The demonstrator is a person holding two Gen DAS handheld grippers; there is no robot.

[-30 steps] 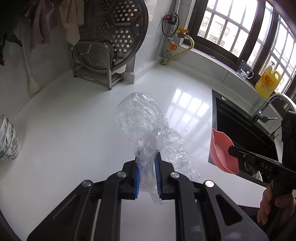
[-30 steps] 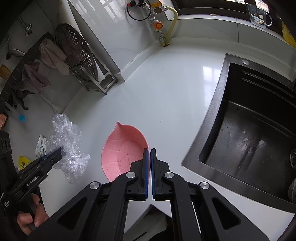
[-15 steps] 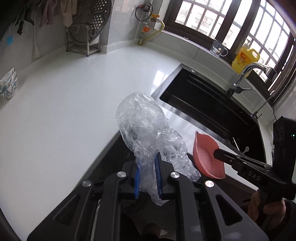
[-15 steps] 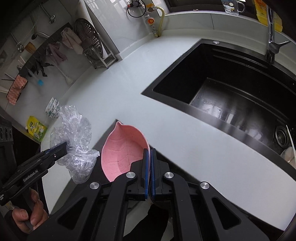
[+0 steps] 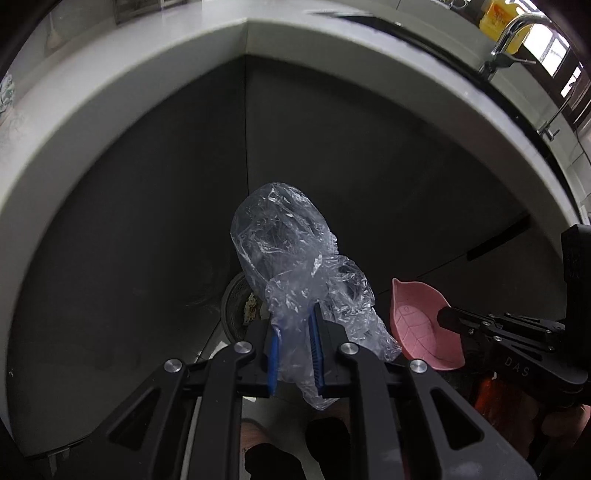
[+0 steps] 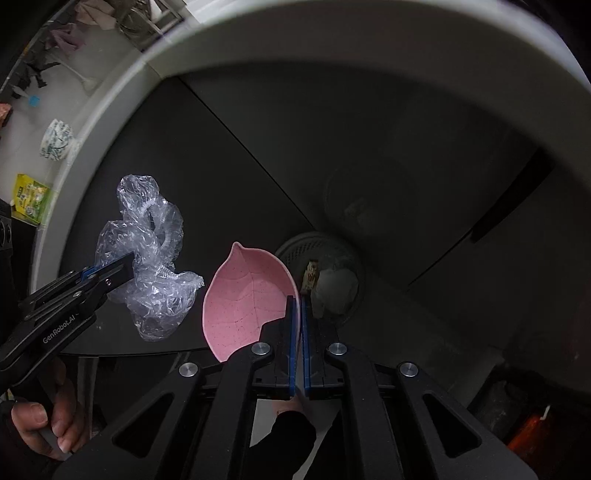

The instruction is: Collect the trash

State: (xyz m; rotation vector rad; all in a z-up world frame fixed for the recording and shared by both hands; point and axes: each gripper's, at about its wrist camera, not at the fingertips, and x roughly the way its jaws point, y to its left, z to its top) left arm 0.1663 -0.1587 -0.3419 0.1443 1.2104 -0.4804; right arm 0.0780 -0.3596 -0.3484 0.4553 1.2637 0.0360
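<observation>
Left claw (image 5: 295, 350) pinches a plastic wrap (image 5: 291, 266) and right claw (image 6: 297, 332), pressed together, grips a pink dish (image 6: 243, 299) rim, both poised above the bin (image 6: 332, 273) ahead for dumping.

The plastic wrap (image 6: 149, 258) hangs left of the leaf dish (image 6: 245, 301). Both are below the bench (image 6: 280, 48) edge. The bin (image 6: 325, 277) with trash stands under them, beyond the dish.

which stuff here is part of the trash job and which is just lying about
Job:
- clear plastic wrap, held by left tool
- pink leaf dish, held by right tool
- bin below

Lying about:
- yellow bottle
- faucet
- yellow packet
</observation>
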